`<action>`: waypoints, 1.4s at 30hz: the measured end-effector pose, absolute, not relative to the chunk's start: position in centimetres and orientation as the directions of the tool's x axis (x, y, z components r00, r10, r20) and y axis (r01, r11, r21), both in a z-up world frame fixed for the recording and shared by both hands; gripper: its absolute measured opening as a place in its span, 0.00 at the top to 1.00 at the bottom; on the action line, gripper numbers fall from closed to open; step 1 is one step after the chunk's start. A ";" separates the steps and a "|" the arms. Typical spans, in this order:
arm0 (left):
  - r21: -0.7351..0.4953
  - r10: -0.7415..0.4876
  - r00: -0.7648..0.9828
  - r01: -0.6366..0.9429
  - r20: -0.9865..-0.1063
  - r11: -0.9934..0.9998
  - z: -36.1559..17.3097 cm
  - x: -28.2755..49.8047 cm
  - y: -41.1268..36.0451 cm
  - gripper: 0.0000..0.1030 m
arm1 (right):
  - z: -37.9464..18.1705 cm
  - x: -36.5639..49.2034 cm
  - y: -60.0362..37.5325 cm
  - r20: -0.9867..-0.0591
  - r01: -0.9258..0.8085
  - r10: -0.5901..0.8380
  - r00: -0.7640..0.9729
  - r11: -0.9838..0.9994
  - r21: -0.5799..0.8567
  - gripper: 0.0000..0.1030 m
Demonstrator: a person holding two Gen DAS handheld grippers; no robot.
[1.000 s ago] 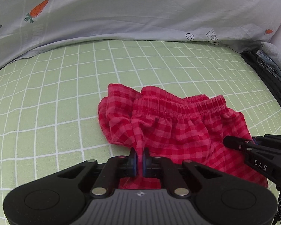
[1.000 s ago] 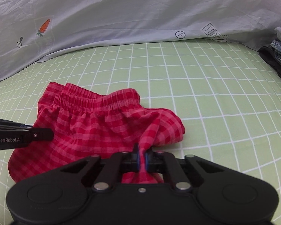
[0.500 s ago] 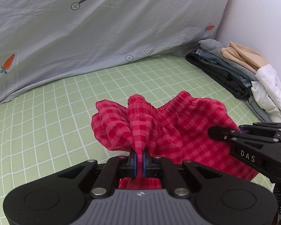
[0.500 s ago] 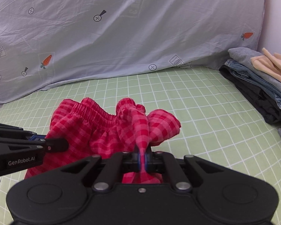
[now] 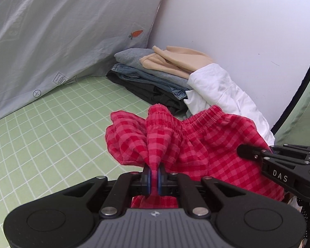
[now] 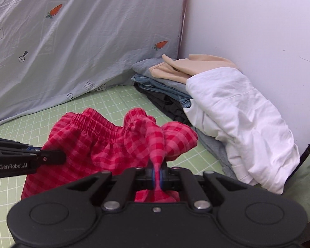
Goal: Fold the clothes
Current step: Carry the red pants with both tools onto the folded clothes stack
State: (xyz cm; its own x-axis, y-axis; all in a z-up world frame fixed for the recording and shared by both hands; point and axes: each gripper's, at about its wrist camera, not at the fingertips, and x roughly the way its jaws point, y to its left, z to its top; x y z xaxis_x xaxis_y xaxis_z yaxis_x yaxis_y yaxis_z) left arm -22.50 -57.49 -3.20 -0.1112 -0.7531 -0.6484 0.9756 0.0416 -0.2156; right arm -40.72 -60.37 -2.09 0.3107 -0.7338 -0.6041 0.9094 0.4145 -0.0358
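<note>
Red checked shorts (image 5: 196,144) with an elastic waistband hang bunched between both grippers, lifted above the green grid sheet (image 5: 41,136). My left gripper (image 5: 154,177) is shut on a pinch of the shorts' cloth. My right gripper (image 6: 158,175) is shut on another pinch of the same shorts (image 6: 105,144). The right gripper shows at the right edge of the left wrist view (image 5: 279,165); the left gripper shows at the left edge of the right wrist view (image 6: 26,159). The shorts' lower part is hidden behind the gripper bodies.
A stack of folded clothes (image 5: 155,76) lies against the white wall (image 5: 237,31): grey, beige, denim, black, with a white garment (image 6: 237,119) at its near end. A grey carrot-print sheet (image 6: 72,41) hangs behind the bed.
Both grippers have lifted the shorts off the sheet and swung right toward the clothes stack and wall. The shorts are more bunched and hang in the air.
</note>
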 end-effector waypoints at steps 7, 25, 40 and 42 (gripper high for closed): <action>-0.196 -0.799 -0.104 0.980 -0.592 0.018 0.4 -29.9 -67.9 0.94 | 0.3 -47.7 -69.2 -0.541 0.916 -0.777 0.322 0.399 -0.028 0.96; -0.072 -0.776 -0.080 0.996 -0.625 -0.045 2.6 -37.0 -88.2 0.76 | -1.1 -57.7 -82.8 -0.620 0.980 -0.759 0.197 0.145 0.133 0.88; -0.007 -0.812 0.133 0.986 -0.569 0.167 1.7 -33.4 -85.6 0.36 | -1.3 -55.1 -82.1 -0.440 0.992 -0.893 0.097 0.125 -0.035 0.59; -0.006 -0.803 0.138 0.985 -0.580 0.174 1.2 -33.1 -85.6 0.36 | -2.1 -54.5 -82.9 -0.489 0.987 -0.863 0.123 0.157 -0.028 0.63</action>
